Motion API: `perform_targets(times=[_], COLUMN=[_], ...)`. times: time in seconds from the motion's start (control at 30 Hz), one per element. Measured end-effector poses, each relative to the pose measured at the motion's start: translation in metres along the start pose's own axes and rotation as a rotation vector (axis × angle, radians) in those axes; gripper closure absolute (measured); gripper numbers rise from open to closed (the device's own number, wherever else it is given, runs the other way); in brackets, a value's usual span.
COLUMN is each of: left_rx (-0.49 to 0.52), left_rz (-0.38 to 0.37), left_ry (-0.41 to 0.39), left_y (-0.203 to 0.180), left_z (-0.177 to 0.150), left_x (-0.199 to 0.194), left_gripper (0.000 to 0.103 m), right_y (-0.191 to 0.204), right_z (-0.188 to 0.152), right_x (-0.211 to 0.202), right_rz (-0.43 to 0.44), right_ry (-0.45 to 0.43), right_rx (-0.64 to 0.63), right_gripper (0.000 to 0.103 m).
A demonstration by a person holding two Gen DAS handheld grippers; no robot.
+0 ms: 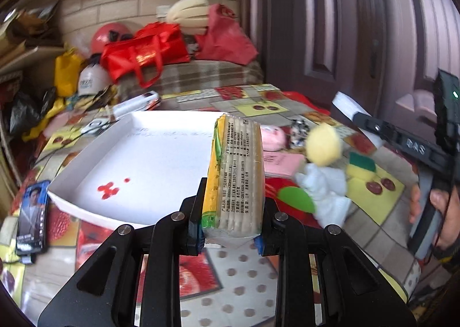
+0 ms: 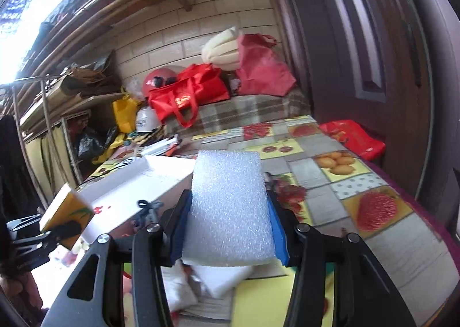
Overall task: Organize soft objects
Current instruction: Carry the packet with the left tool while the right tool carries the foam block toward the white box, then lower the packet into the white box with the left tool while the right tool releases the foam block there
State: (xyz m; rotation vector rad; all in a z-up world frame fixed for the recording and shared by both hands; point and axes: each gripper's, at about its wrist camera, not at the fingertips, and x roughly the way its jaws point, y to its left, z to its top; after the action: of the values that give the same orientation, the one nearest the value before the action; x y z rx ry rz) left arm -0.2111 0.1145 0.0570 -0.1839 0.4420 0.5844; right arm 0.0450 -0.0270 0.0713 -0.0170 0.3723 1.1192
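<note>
Left gripper (image 1: 231, 226) clamping one tissue pack (image 1: 234, 174), right gripper (image 2: 228, 229) clamping one foam block (image 2: 228, 209)

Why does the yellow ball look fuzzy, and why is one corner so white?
Left wrist view: the yellow ball is smeared by blur, while the tissue pack in the left gripper stays sharp. Right wrist view: window light glares white at the upper left; the foam block is sharp.

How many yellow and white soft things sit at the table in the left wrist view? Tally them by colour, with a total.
Yellow: 3 (tissue pack, round sponge, green-topped sponge)
White: 2 (foam block, crumpled cloth)
Total: 5
</note>
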Motion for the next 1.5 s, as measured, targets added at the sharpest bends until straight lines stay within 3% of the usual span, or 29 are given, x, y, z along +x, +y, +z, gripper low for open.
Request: perform_targets(times=[0.17, 0.5, 0.87, 1.2, 1.5], left_rx=[-0.023, -0.042, 0.057, 0.025, -0.079], left_rz=[0.064, 0.096, 0.196, 0.262, 0.304], left_ry=[-0.002, -0.006, -0.003, 0.013, 0.053], left_y=[0.017, 0.029, 0.052, 0.083, 0.12], left_z=[0.0, -0.001, 0.008, 0.021, 0.031], left_x=[0.005, 0.009, 0.036, 0.065, 0.087], left_gripper=[0.078, 0.078, 0.078, 0.078, 0.078], right_y=[0.025, 0.052, 0.093, 0.127, 0.159], right_z=[-0.001, -0.004, -0.01, -0.016, -0.016], right_x=[0.009, 0.022, 0.043, 0.072, 0.097], right_rz=[0.04, 0.094, 0.166, 0.206, 0.217], right_ry=[0.003, 0.021, 0.063, 0.115, 0.14], right_rx=[-0.053, -0.096, -0.163, -0.193, -0.217], right_gripper=[0.053, 0.053, 0.053, 0.053, 0.053])
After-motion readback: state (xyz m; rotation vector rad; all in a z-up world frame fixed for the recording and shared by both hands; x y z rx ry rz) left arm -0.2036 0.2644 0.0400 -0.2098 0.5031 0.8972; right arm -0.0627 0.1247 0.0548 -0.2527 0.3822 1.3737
